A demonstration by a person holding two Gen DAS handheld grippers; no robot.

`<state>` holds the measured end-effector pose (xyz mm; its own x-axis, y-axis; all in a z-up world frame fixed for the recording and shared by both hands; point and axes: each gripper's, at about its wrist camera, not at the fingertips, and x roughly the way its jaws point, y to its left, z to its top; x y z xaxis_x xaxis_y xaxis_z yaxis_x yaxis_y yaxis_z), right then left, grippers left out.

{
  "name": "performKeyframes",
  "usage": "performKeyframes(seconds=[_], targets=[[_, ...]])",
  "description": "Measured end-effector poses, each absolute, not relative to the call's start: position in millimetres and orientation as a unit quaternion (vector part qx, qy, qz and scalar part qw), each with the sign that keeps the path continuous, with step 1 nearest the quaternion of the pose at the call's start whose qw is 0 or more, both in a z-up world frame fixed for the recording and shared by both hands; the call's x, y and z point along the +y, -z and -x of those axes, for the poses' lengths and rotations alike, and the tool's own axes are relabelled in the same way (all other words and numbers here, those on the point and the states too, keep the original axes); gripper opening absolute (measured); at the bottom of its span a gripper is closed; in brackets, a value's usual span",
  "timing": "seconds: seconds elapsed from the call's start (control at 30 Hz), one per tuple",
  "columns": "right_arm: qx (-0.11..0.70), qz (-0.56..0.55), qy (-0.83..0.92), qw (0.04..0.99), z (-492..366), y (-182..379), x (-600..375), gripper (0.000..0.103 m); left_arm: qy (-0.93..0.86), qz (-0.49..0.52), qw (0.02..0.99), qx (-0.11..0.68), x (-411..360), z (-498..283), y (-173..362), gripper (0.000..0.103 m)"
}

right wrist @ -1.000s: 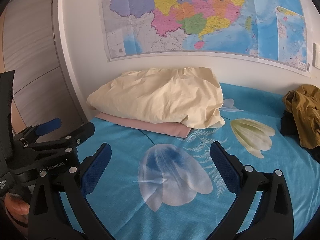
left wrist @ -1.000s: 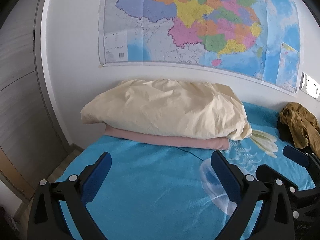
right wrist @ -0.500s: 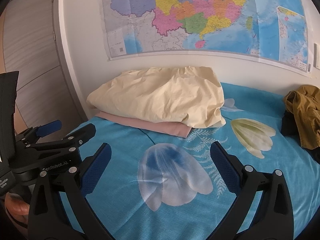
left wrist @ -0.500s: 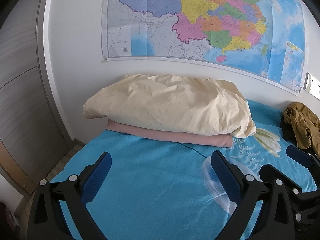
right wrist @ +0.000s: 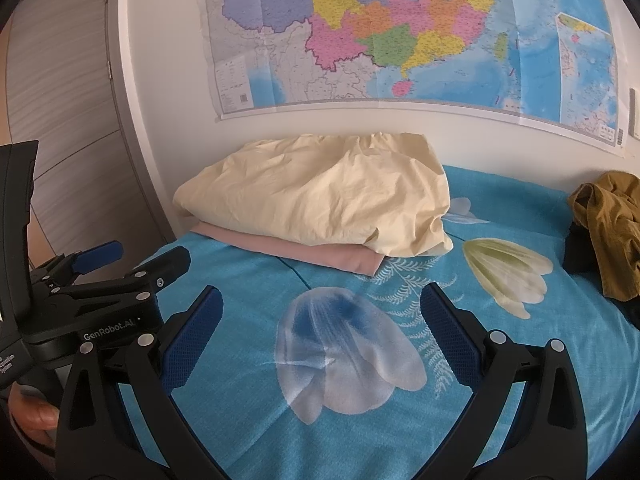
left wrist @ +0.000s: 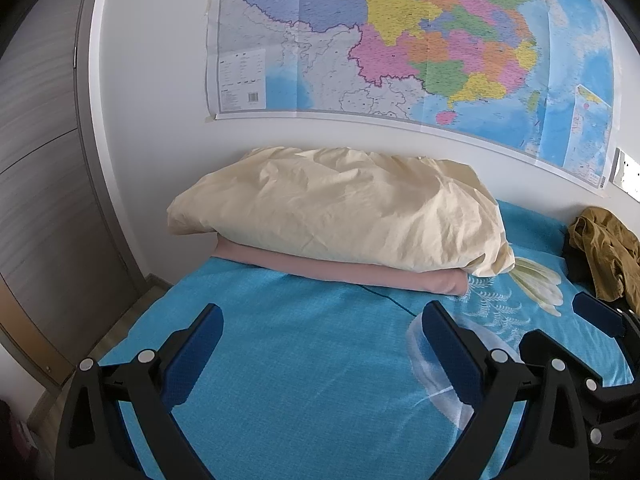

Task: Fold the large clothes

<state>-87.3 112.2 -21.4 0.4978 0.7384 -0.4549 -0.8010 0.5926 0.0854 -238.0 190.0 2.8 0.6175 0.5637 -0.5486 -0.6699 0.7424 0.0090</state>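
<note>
The left gripper point(left wrist: 320, 332) hung over the bed with its blue-padded fingers point(left wrist: 192, 354) spread wide and nothing between them; the right gripper point(right wrist: 320, 320) was likewise held wide and empty-handed, its pads point(right wrist: 450, 336) apart above the sheet. In the right wrist view the left gripper showed again point(right wrist: 132, 262), off to the left of the right fingers and roughly level with them, with a bit of the person's hand point(right wrist: 34, 414) visible at the lower left edge. Directly under and between both pairs of fingers lay the blue bedsheet point(left wrist: 304, 364), and a pale printed flower point(right wrist: 344, 348) sat between the right gripper's fingers. Beyond the fingertips, further up the bed, a folded pink cloth point(left wrist: 344, 270) lay flat on the sheet, and a cream pillow point(left wrist: 340, 216) rested on top of it, against the wall. The clothes to be folded, a crumpled mustard-brown garment point(right wrist: 612, 224), lay far off to the right of the right fingers and beyond them, heaped on something dark near the bed's edge; in the left wrist view it appeared at the far right point(left wrist: 608, 248), past the right gripper's tip. Farthest back, a coloured map point(left wrist: 420, 36) hung on the white wall above the pillow, and a wood-grain wardrobe point(left wrist: 44, 152) stood to the left of the left fingers.
</note>
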Motion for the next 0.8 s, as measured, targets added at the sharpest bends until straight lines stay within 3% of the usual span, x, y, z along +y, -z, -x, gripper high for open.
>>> performKeyframes(seconds=[0.8], targets=[[0.227,0.071,-0.448,0.862,87.0,22.3,115.5,0.098,-0.345,0.104,0.892,0.273,195.5,237.7,-2.3,0.097]])
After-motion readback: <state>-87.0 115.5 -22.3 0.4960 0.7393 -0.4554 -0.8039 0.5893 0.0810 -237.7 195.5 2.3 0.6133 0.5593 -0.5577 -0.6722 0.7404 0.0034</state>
